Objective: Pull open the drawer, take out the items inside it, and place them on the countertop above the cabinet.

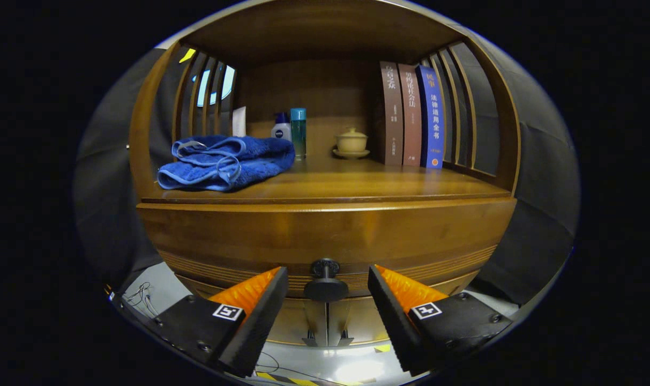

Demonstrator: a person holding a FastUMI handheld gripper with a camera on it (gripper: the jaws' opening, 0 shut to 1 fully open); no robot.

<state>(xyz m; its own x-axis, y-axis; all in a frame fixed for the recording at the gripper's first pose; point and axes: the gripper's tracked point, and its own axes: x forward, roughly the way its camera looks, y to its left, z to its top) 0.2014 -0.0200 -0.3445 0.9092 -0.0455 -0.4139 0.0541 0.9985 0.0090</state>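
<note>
- Gripper view: jaws released, spread wide, with the gripper level with the drawer knob. The knob sits in the gap between the two fingers; neither touches it.
- Drawer: the wide wooden front just under the front edge of the tabletop. It looks shut, flush with the cabinet, so its contents are hidden and I cannot tell what is inside.
- Knob: small, dark, round, on a short stem at the middle of the drawer front, near its lower edge. Judged stiff and smooth, so possibly slippery. Best hold is probably across the stem behind the disc, so the disc acts as a stop when pulling.
- Drawer likely heavy-ish solid wood; expect some drag. A straight pull, square to the front, should keep it from binding.
- Tabletop contents: folded blue towel at the front left corner; two small bottles behind it towards the back; a lidded cup on a saucer at the back middle; three upright books at the back right.
- Bare wood along the front edge, middle to right, looks like the landing spot for the items.
- Step in hand, as judged: closing on the knob; nothing has been pulled yet.
</note>
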